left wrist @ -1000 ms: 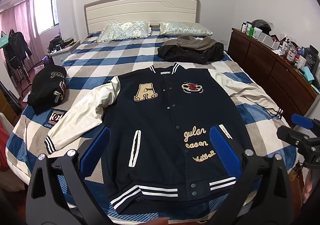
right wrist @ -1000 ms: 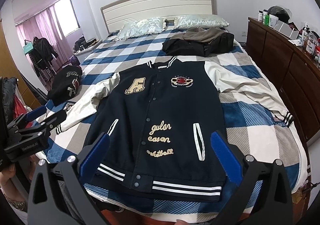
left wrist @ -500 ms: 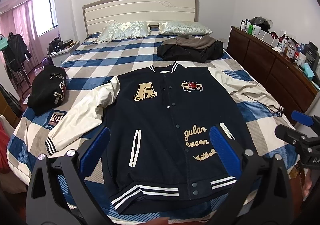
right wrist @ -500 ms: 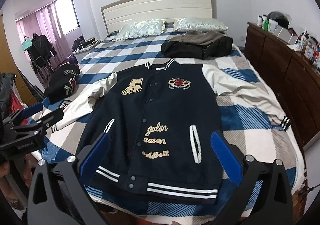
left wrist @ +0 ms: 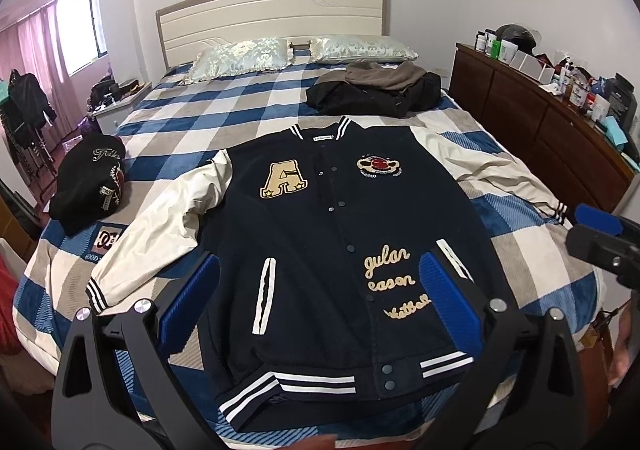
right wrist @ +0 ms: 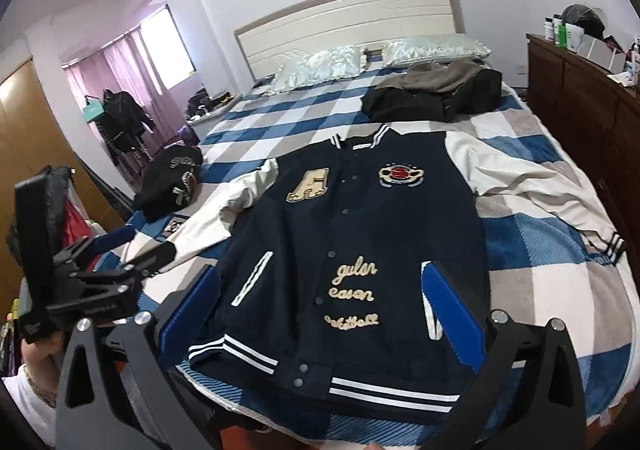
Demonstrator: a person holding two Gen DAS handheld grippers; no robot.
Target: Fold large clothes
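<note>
A navy varsity jacket point(left wrist: 340, 234) point(right wrist: 360, 242) with cream sleeves lies flat and face up on the checked bed, collar toward the headboard and striped hem at the near edge. Its left sleeve point(left wrist: 160, 226) angles down toward the near left, and the other sleeve point(right wrist: 532, 186) stretches out to the right. My left gripper point(left wrist: 316, 290) hovers open above the hem, blue pads wide apart, nothing between them. My right gripper point(right wrist: 320, 298) is likewise open and empty over the hem. Each gripper shows at the edge of the other's view, held in a hand.
A black folded garment point(left wrist: 90, 186) sits at the bed's left edge. A dark and brown clothes pile point(left wrist: 376, 90) lies past the collar, two pillows point(left wrist: 244, 56) behind it. A wooden dresser point(left wrist: 552, 138) crowded with bottles lines the right side. A clothes rack point(right wrist: 120, 126) stands by the window.
Both grippers stay open and empty. The right wrist view has swung and tilted, so the left gripper now looms larger at its left edge. The jacket has not moved.
</note>
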